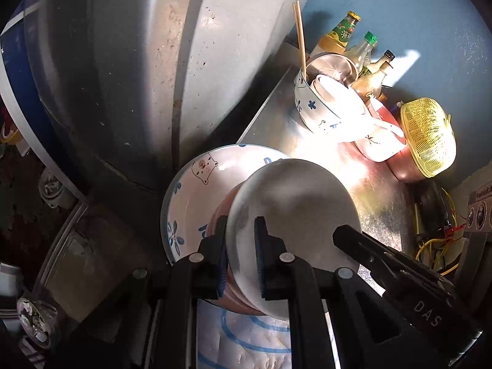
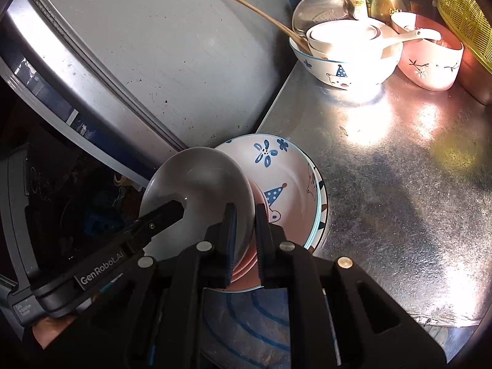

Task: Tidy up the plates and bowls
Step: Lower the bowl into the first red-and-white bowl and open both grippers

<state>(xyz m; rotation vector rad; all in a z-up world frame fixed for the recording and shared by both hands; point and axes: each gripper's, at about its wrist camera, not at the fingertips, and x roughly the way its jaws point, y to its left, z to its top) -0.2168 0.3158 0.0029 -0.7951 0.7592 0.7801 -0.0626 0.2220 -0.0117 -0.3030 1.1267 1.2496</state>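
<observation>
Left gripper (image 1: pixel 241 258) pinches left rim of clear glass plate (image 1: pixel 295 215); right gripper (image 2: pixel 246 240) pinches its right rim; glass plate sits over pink plate (image 2: pixel 246 264) on flowered plate (image 2: pixel 286 178), near left edge of metal counter (image 2: pixel 384 184); 2 bowls (image 2: pixel 347 67) far back.

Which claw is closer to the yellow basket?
Right. The right claw grips the glass dish on the side toward the yellow basket; the left claw grips its opposite rim, farther away.
</observation>
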